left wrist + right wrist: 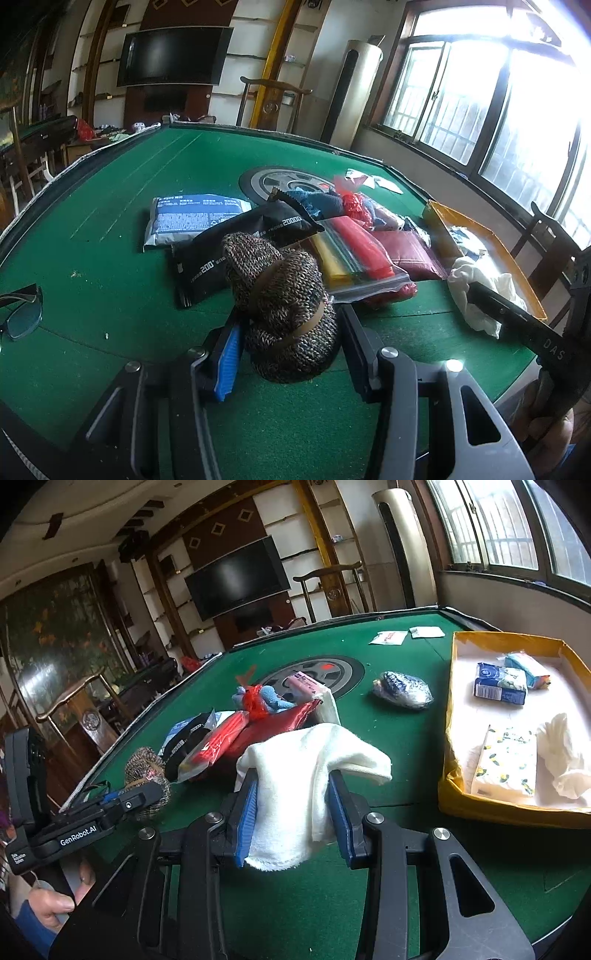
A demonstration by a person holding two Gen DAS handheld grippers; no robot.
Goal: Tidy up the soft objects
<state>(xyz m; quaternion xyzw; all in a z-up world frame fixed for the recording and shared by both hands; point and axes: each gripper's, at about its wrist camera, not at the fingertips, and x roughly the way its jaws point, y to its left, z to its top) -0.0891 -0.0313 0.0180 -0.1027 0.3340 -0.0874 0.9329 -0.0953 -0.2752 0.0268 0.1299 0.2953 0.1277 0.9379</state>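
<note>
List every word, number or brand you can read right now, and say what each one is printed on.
"GenRobot.AI": side of the left gripper, right wrist view.
"DAS": dark arm of the right gripper, left wrist view.
"200" and "20000": black pouch.
Blue-and-white packet: print too small to read.
Floral tissue pack and blue carton in the yellow tray: print blurred, unreadable.

Daylight glares through the window (517, 92), the room's far side dim, edges fisheye-bent.
</note>
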